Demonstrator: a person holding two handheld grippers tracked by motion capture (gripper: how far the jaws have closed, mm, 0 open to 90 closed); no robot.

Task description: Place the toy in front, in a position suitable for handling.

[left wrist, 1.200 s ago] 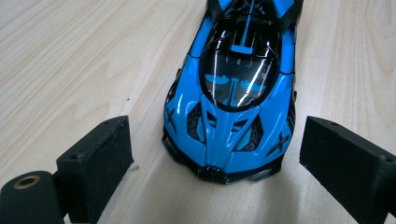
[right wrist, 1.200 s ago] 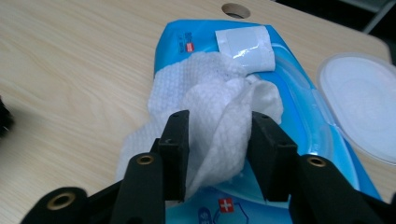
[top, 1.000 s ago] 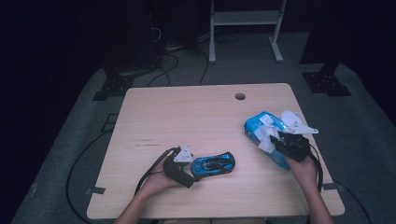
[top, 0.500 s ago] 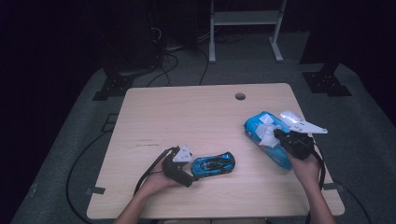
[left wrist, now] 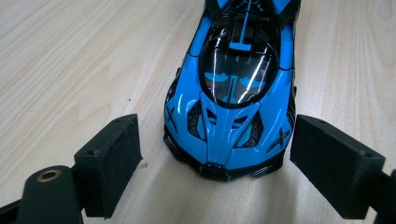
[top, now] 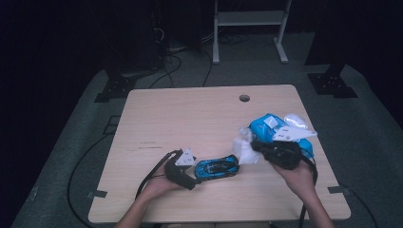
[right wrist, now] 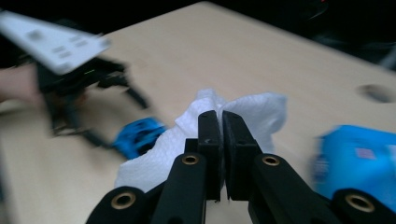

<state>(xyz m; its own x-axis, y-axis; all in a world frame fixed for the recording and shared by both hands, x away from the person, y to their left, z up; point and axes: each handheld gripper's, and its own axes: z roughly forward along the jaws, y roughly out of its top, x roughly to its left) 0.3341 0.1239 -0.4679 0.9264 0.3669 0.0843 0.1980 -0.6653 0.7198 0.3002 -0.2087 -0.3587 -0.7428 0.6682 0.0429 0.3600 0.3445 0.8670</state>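
A blue and black toy car (top: 216, 167) lies on the wooden table (top: 190, 118), near its front edge. My left gripper (top: 196, 174) stands open at the car's nose (left wrist: 231, 93). Its jaws have just been closing, with the nose between the pads (left wrist: 114, 158) and a small gap on each side. My right gripper (top: 254, 146) is shut on a crumpled white tissue (top: 244, 151) and holds it just right of the car. In the right gripper view the tissue (right wrist: 252, 107) bulges around the pinched jaws (right wrist: 222, 135), with the car (right wrist: 137, 135) blurred behind.
A blue tissue pack (top: 266, 126) lies at the table's right side, behind my right hand. A round hole (top: 244, 98) sits near the table's far edge. Cables trail off the front left of the table, and a white stand (top: 249, 28) is on the floor beyond.
My right gripper has lifted the white tissue away from the blue pack and carried it left toward the car. The left hand and the car have stayed where they were.
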